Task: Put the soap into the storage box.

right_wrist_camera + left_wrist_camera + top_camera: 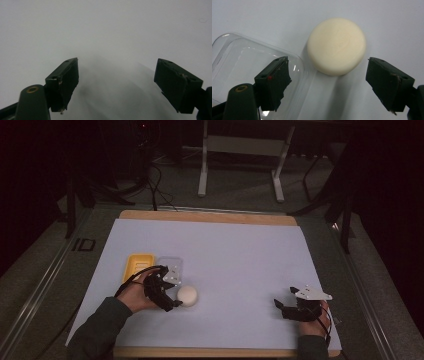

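A cream round puck [188, 295] [336, 46] lies on the white sheet at the front left. My left gripper [172, 304] [328, 83] hangs open just short of it, jaws wide apart and touching nothing. Beside the puck sits a clear plastic lid [169, 267] [249, 65], and one jaw of the left gripper is over its corner. A yellow tray [137, 266] rests left of the lid. My right gripper [278, 307] [116, 85] stands open over bare sheet at the front right, with nothing between its jaws.
The white sheet [240, 255] covers a wooden tabletop [200, 215]. Beyond the far edge stand a white metal frame [240, 150] and cables on the floor. Metal rails [45, 280] run along both sides of the table.
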Demonstrator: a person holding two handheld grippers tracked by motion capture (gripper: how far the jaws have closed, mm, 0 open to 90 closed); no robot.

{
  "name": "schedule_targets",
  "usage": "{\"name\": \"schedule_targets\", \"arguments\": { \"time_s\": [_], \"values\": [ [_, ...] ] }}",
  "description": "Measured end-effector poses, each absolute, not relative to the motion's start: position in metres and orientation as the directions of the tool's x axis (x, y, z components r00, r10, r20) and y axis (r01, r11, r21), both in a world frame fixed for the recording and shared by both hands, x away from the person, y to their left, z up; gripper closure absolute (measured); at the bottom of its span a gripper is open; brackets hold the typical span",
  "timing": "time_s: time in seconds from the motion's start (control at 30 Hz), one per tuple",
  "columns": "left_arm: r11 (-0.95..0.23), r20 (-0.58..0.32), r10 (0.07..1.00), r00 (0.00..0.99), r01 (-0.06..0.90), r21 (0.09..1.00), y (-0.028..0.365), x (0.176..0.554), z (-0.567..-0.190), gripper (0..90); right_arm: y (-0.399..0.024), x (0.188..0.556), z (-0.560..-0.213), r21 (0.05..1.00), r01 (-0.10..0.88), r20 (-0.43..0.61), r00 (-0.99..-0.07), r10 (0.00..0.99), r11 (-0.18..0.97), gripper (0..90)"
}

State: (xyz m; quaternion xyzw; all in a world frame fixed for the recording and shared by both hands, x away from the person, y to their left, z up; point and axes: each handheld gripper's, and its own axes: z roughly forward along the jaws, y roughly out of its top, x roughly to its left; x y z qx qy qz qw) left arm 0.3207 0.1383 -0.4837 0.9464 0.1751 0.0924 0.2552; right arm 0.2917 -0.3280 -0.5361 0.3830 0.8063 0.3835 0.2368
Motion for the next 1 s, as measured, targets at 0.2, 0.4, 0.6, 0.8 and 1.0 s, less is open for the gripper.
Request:
{"name": "schedule_targets", "arguments": {
  "time_s": [0.2, 0.4, 0.6, 0.8, 1.0],
  "values": [
    [-0.817, 0.075, 0.366, 0.928, 0.281, 0.504, 0.135, 0.322, -0.484, 19.1, -0.328, 0.292, -0.536, 0.799, 0.436, -0.089, -0.594, 0.799, 0.413, 19.7],
    [-0.835, 0.071, 0.342, 0.937, 0.269, 0.481, 0.126, 0.322, -0.484, 16.5, -0.328, 0.292, -0.536, 0.799, 0.437, -0.089, -0.595, 0.799, 0.414, 19.7],
    [-0.848, 0.071, 0.325, 0.943, 0.257, 0.463, 0.117, 0.323, -0.485, 16.5, -0.328, 0.292, -0.536, 0.799, 0.436, -0.089, -0.595, 0.799, 0.414, 19.7],
    [-0.864, 0.079, 0.306, 0.949, 0.242, 0.442, 0.111, 0.325, -0.484, 16.0, -0.328, 0.292, -0.536, 0.799, 0.436, -0.088, -0.596, 0.798, 0.414, 19.7],
    [-0.879, 0.084, 0.298, 0.951, 0.239, 0.413, 0.105, 0.328, -0.487, 14.8, -0.328, 0.292, -0.536, 0.798, 0.437, -0.088, -0.596, 0.798, 0.415, 19.7]
  ]
}}
